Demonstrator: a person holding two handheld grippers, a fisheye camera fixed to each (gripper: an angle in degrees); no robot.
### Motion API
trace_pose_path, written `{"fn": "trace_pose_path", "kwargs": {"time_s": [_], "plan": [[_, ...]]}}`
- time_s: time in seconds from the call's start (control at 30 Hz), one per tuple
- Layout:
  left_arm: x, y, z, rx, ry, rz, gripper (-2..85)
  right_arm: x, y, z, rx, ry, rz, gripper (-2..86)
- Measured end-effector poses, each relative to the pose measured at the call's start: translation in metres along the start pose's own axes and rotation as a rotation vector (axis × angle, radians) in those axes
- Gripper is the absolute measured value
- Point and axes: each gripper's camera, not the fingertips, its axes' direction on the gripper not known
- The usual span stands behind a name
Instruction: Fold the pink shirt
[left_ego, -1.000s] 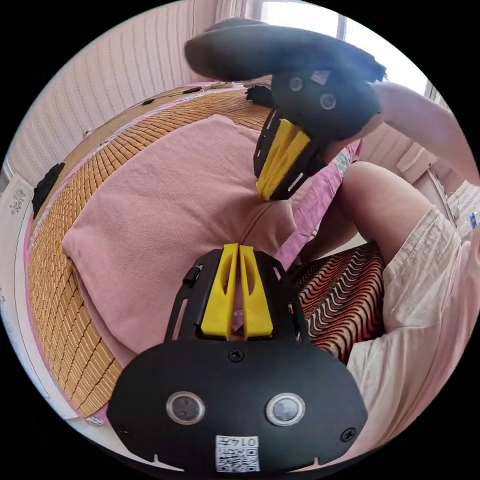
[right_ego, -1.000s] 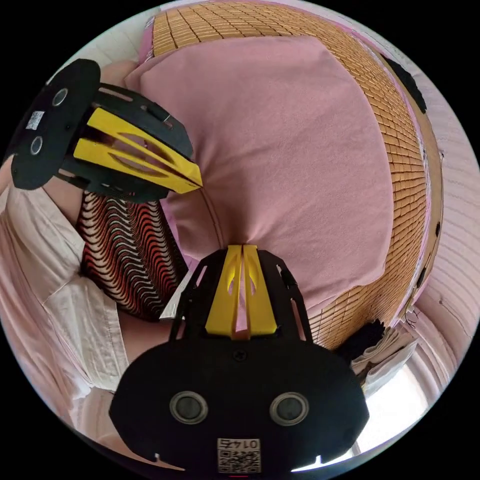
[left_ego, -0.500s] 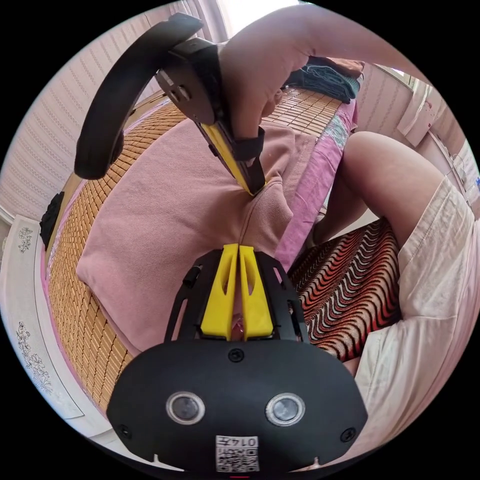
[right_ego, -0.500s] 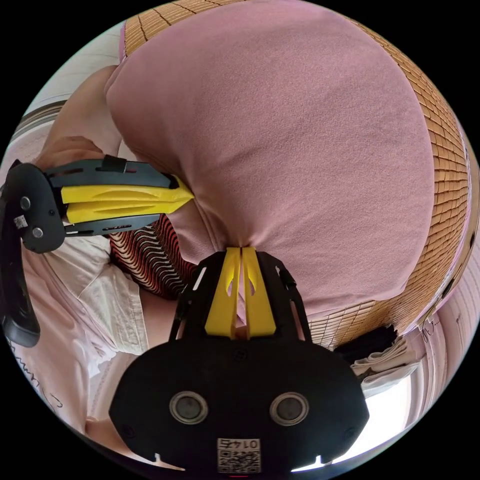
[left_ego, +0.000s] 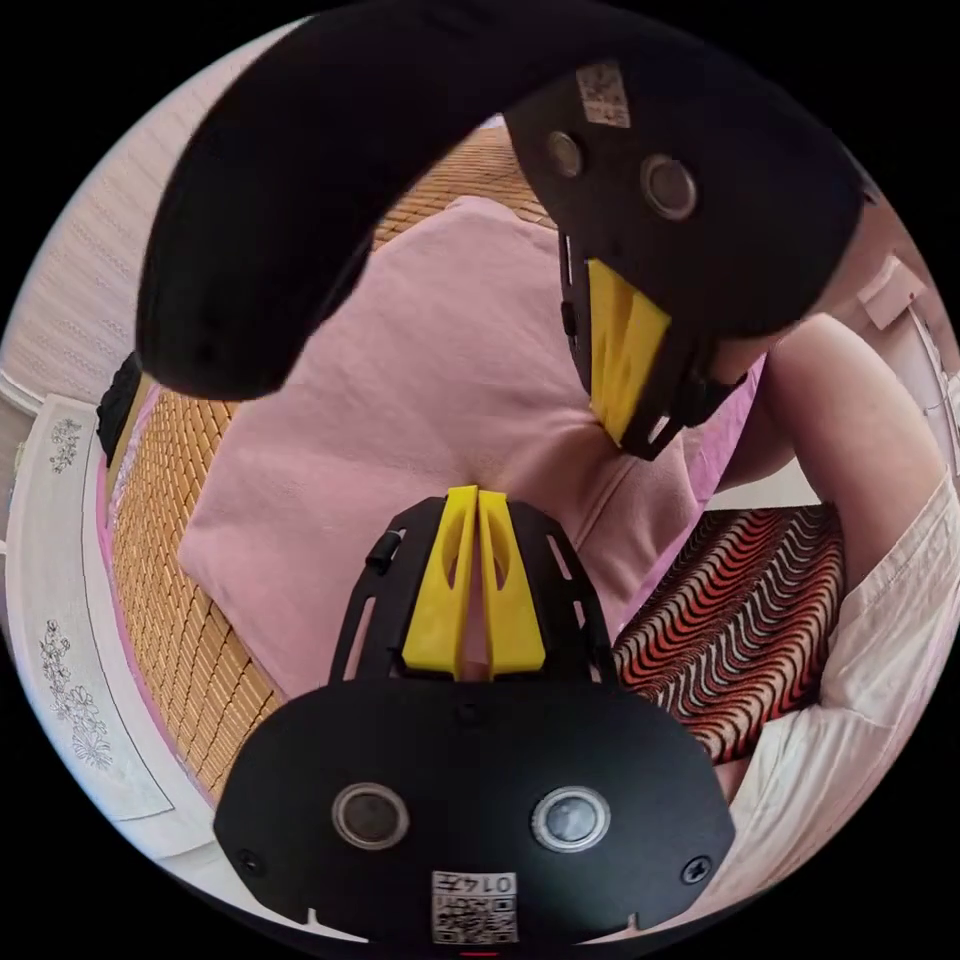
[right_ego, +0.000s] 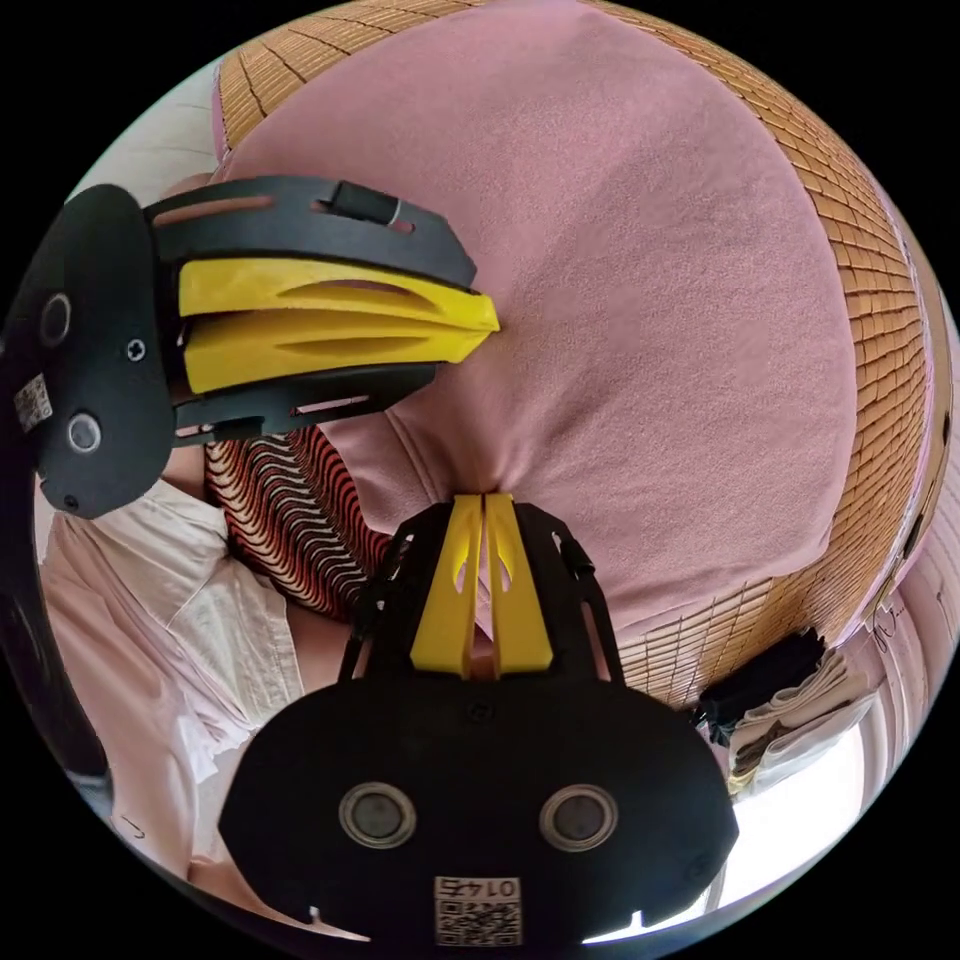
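Left gripper view: your left gripper (left_ego: 476, 497) and right gripper (left_ego: 625, 425) both pinch the pink shirt (left_ego: 420, 350); soft, floppy stuff, so grab the edges.

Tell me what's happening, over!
Left gripper, right gripper: both shut on the pink shirt. Shirt spread on the bamboo mat. Nothing in the way.

You get bright, even daylight in both views, with a blown-out white patch (right_ego: 800, 800), probably a window. Fisheye bending curves the woven mat (right_ego: 880, 330) at the rims.
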Motion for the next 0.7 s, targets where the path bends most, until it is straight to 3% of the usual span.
{"fn": "trace_pose_path", "kwargs": {"time_s": [0.33, 0.57, 0.7], "plan": [[0.016, -0.009, 0.001, -0.021, -0.063, 0.053, -1.0, 0.014, 0.041, 0.013, 0.216, -0.100, 0.090, -0.8], [0.017, -0.004, 0.000, 0.019, -0.057, 0.012, -1.0, -0.007, 0.084, 0.028, 0.436, -0.022, 0.131, -0.7], [0.014, 0.000, 0.001, 0.047, -0.037, -0.021, -1.0, -0.003, 0.093, 0.007, 0.404, -0.070, 0.088, -0.9]]}}
